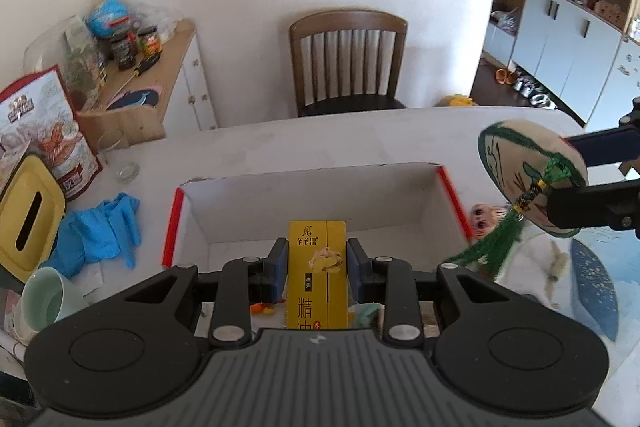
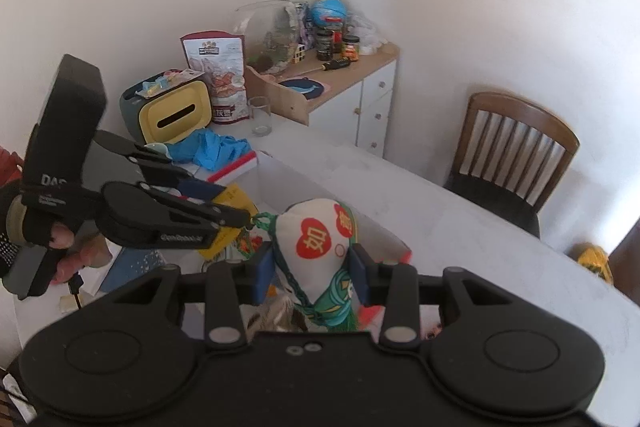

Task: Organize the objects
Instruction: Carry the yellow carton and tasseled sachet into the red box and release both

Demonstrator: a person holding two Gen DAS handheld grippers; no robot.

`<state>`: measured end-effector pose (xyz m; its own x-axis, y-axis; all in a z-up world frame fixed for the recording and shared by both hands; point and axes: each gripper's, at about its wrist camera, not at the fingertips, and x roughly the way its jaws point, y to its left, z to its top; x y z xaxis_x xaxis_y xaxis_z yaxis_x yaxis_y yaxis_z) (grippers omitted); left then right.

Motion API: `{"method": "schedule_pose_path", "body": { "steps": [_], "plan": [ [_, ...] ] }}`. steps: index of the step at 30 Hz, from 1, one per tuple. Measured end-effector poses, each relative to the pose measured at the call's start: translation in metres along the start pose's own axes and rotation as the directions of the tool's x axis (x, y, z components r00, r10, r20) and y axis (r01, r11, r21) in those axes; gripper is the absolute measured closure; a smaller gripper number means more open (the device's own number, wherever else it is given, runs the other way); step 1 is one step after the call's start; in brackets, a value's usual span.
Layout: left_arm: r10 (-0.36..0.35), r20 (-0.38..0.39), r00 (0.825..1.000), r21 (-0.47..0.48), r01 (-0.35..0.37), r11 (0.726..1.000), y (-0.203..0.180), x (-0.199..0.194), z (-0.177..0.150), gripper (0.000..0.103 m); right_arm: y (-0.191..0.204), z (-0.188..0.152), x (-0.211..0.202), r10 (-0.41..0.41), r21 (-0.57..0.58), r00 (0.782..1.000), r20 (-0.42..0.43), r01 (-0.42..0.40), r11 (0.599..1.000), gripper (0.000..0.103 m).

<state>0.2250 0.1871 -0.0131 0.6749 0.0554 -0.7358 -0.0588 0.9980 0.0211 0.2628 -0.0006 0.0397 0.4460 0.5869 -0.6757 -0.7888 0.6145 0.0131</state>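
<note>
My left gripper (image 1: 318,259) is shut on an upright yellow carton (image 1: 318,267) with Chinese print, its blue pads pressing both sides. It hangs over the near edge of an open white box with red rims (image 1: 312,195). My right gripper (image 2: 314,263) is shut on a white cloth sachet (image 2: 316,247) with red hearts and green cord, above the white box (image 2: 288,179). The left wrist view shows the right gripper (image 1: 560,179) at the right with the sachet (image 1: 520,171), its green tassel dangling. In the right wrist view a gloved hand holds the left gripper (image 2: 232,205) with the carton (image 2: 236,199).
Blue gloves (image 1: 100,231), a yellow tissue box (image 1: 28,219), a pale green mug (image 1: 44,299), a drinking glass (image 2: 260,115) and a snack bag (image 2: 220,79) crowd the table's left end. A wooden chair (image 1: 348,59) stands behind the table. A cluttered side cabinet (image 2: 340,87) lines the wall.
</note>
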Motion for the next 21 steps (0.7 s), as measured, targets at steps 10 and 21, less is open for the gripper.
{"method": "schedule_pose_path", "body": {
  "steps": [10, 21],
  "plan": [
    [0.048, -0.069, 0.996, -0.01, -0.048, 0.999, 0.025, 0.042, -0.01, 0.073, 0.01, 0.009, 0.064, -0.011, -0.04, 0.999, -0.039, 0.009, 0.999, 0.064],
    [0.05, -0.158, 0.986, -0.01, -0.053, 0.999, 0.039, 0.086, -0.029, 0.073, 0.013, -0.022, 0.134, -0.05, -0.07, 0.983, -0.177, 0.038, 0.997, 0.063]
  ]
}}
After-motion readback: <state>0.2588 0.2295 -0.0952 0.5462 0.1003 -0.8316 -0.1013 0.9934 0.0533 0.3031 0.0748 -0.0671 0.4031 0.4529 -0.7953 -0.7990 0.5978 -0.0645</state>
